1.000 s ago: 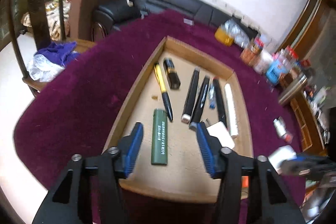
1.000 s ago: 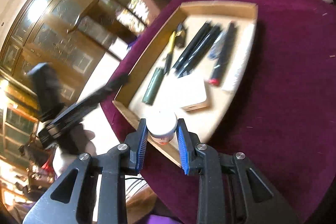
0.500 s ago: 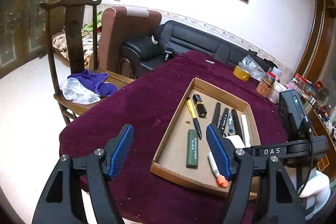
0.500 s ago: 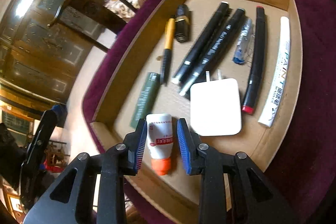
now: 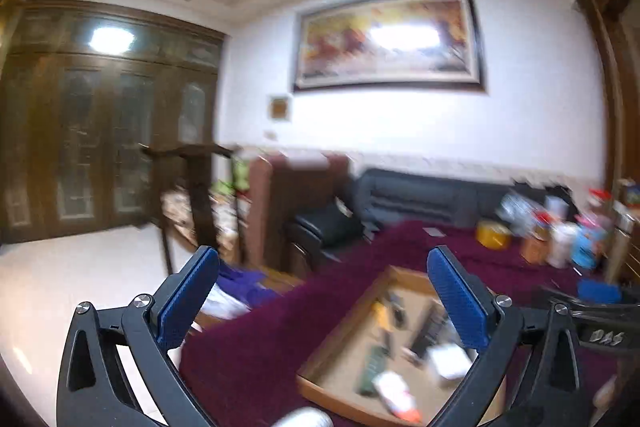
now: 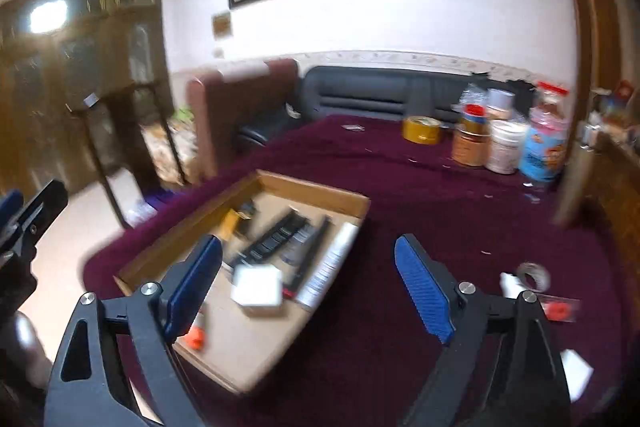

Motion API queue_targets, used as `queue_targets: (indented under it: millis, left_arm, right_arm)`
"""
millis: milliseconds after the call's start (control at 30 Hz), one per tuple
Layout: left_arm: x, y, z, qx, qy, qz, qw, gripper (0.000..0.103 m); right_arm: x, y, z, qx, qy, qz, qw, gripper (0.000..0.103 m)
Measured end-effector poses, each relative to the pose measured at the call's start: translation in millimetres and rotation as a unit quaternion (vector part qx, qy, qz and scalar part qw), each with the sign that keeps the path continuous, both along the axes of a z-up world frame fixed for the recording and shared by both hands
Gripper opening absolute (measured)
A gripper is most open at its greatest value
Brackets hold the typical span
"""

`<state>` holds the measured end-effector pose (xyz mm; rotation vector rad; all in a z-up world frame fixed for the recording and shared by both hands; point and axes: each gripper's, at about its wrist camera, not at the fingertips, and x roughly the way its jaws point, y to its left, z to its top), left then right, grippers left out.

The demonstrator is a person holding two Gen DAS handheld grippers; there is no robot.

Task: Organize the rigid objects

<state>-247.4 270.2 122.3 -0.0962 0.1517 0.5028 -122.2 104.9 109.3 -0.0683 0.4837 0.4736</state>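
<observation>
worktop (image 6: 460, 227): matt maroon cloth
tray (image 6: 312, 189): plain brown cardboard
sofa (image 6: 380, 93): glossy black leather
gripper pads (image 6: 424, 293): ribbed blue rubber

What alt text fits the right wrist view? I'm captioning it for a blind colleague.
The right gripper, jaws opening with nothing between them, hangs above a cardboard tray on a purple tablecloth. The blurred tray holds dark markers, a white charger and an orange-capped tube. Jars and a black sofa stand behind.
</observation>
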Motion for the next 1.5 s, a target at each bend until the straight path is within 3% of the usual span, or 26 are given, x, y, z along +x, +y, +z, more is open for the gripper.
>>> queue_targets:
  millis: [100,233,367,767,1000,1333,1500]
  left_arm:
    - [19.7,-14.5,-9.1,-0.029,0.063,-0.048,0.9964,0.102]
    - [38.5,-39.0,-23.4,-0.012,0.142,-0.038,0.989,0.102]
    - [49.8,-62.2,-31.7,-0.01,0.195,-0.067,0.9784,0.102]
    - [70.8,-127.7,-37.3,0.039,0.238,-0.112,0.964,0.102]
    - [91.5,-149.6,-48.1,0.044,0.269,-0.126,0.9538,0.102]
    - [119.3,-170.0,-65.6,0.046,0.308,-0.14,0.9398,0.102]
    - [131.5,-180.5,-75.2,0.041,0.33,-0.156,0.93,0.102]
  right_arm:
    - [2.5,-13.6,-17.2,-0.019,0.04,-0.009,0.999,0.089]
    - [6.2,-43.1,-26.8,-0.011,0.073,-0.019,0.997,0.089]
    - [4.3,-69.9,-25.7,0.011,0.072,-0.046,0.996,0.089]
    - [27.1,-166.7,-34.3,0.045,0.09,-0.138,0.985,0.089]
    - [51.3,-222.0,-44.6,0.071,0.117,-0.181,0.974,0.089]
    - [89.3,-268.5,-55.1,0.074,0.155,-0.203,0.964,0.089]
    - [119.8,-297.0,-56.4,0.093,0.195,-0.221,0.951,0.089]
